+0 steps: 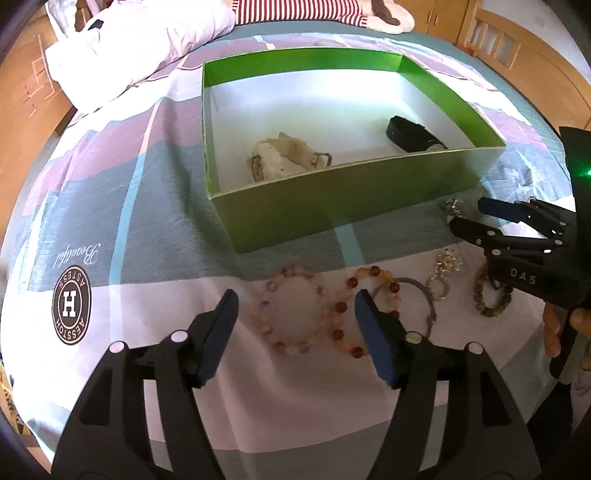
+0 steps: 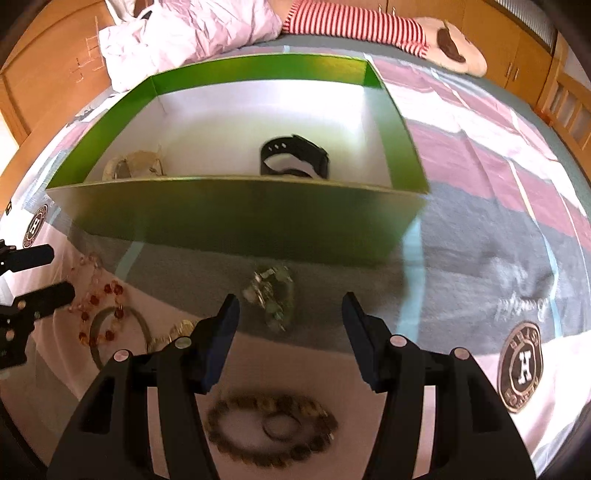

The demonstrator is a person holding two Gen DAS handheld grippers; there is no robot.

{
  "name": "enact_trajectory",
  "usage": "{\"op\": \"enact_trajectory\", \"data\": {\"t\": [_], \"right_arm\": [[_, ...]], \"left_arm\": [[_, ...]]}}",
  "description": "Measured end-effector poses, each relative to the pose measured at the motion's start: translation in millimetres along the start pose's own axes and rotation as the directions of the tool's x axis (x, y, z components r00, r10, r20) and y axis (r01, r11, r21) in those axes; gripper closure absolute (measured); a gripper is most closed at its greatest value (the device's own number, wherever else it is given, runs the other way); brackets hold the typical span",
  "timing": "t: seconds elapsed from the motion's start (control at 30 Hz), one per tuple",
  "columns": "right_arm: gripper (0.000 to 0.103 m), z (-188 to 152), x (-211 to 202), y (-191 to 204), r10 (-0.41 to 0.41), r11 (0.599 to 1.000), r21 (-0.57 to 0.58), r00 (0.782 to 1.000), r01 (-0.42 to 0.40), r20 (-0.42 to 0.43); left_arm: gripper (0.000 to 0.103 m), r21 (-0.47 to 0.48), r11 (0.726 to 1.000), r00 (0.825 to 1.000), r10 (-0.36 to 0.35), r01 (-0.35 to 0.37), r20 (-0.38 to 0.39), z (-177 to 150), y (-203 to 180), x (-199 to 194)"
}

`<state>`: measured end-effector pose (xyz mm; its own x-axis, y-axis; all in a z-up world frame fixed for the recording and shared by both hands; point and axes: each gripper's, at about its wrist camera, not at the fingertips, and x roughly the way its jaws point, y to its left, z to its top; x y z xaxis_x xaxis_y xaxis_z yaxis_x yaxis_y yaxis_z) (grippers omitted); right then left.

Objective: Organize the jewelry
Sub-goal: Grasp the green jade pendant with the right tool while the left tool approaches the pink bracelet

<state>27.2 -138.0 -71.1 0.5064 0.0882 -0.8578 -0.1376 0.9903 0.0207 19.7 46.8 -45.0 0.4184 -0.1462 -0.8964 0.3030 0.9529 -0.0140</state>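
A green box stands on the bed and holds a beige watch and a black watch. In front of it lie a pink bead bracelet, an amber bead bracelet, a grey bangle, silver chain pieces, a brown bead bracelet and a green-silver piece. My left gripper is open, low over the pink bracelet. My right gripper is open above the green-silver piece.
The bed has a patchwork cover with round logo prints. A white quilt and a striped plush toy lie at the far end. Wooden furniture stands beyond the bed.
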Motion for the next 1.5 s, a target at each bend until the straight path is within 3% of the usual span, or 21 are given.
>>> {"op": "enact_trajectory", "data": {"t": [0.03,0.13,0.2,0.27,0.43,0.7,1.03,1.13,1.2,1.27,1.5], "right_arm": [[0.045,-1,2,3,0.025,1.0,-0.008,1.0,-0.025,-0.001],[0.077,-2,3,10,0.054,0.998,-0.033,0.999,-0.054,-0.007],[0.083,-1,0,15,0.073,0.996,-0.053,0.997,-0.074,-0.022],[0.083,-2,-4,20,0.087,0.994,-0.062,0.996,-0.089,-0.028],[0.083,-5,-12,34,0.004,0.992,-0.126,1.0,-0.004,0.004],[0.083,-4,-27,26,-0.013,0.997,-0.081,0.999,0.017,0.047],[0.083,-9,-24,23,-0.012,0.997,-0.081,1.0,0.014,0.016],[0.079,-9,-26,24,-0.013,0.997,-0.077,1.0,0.015,0.02],[0.065,-9,-27,24,-0.016,0.997,-0.073,0.999,0.018,0.028],[0.058,-9,-28,23,-0.018,0.998,-0.067,0.999,0.021,0.033],[0.052,-10,-23,22,-0.019,0.998,-0.058,1.0,0.02,0.017]], "left_arm": [[0.036,0.0,1.0,1.0,0.001,-0.001,-0.005,0,-1,1],[0.035,0.008,1.0,1.0,0.013,-0.013,-0.012,0,-2,4],[0.034,0.007,1.0,1.0,0.015,-0.015,-0.012,0,-1,4],[0.032,-0.001,1.0,1.0,0.022,-0.022,-0.016,0,1,5],[0.032,-0.007,0.999,0.999,0.038,-0.039,-0.027,0,3,8],[0.031,0.004,0.999,0.999,0.045,-0.044,-0.032,-1,0,9],[0.027,-0.007,0.999,0.999,0.046,-0.046,-0.029,-1,2,9],[0.026,-0.013,0.999,0.999,0.047,-0.047,-0.028,-1,3,9],[0.026,-0.014,0.999,0.999,0.047,-0.048,-0.027,-1,3,9],[0.026,-0.015,0.999,0.999,0.048,-0.048,-0.026,-1,2,9],[0.025,-0.022,0.998,0.998,0.052,-0.052,-0.022,0,3,10]]}}
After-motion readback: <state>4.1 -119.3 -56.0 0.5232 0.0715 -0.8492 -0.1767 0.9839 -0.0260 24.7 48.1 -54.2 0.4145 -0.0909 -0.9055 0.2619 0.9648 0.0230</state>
